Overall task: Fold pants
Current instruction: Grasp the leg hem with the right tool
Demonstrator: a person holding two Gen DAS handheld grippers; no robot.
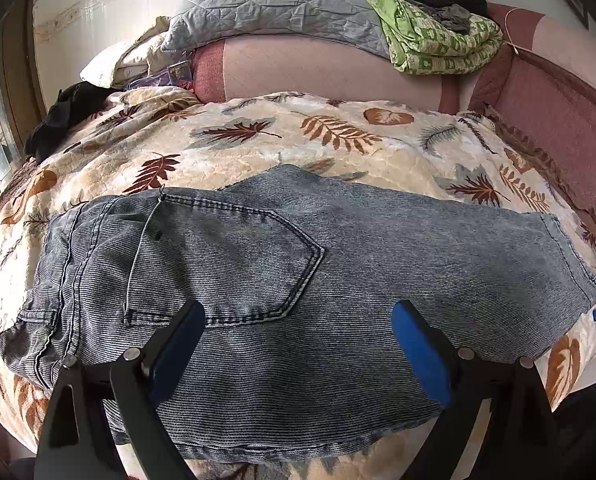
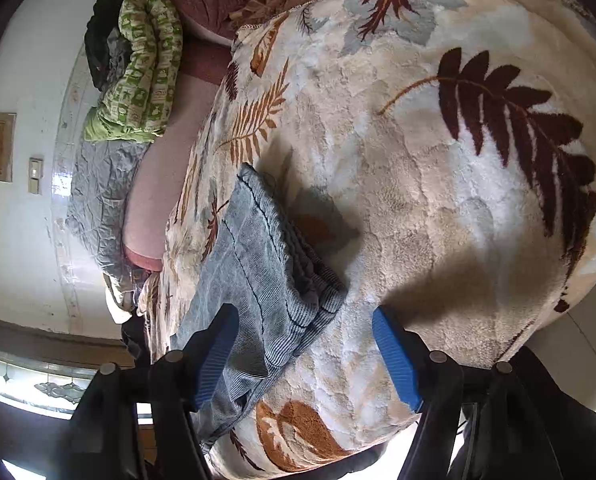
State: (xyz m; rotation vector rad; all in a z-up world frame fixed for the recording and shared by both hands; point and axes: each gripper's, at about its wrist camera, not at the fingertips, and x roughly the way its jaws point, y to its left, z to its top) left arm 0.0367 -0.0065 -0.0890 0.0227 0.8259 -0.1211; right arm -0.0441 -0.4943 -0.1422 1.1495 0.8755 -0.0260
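I see the faded blue denim pants (image 1: 298,272) lying folded on the cream leaf-print fleece blanket (image 1: 337,140) covering the bed, long axis running left to right, waistband at my left and hems at my right. My left tongs (image 1: 298,344) hover wide over the near middle of the cloth, gripping nothing. My right tongs (image 2: 303,356) stand wide too, astride the hem corner, pads not pressing it. I judge the right hand is nearer the hems, so the next fold turns on carrying that end leftward. Open blanket lies beyond; the bed's near edge sits close under both tongs
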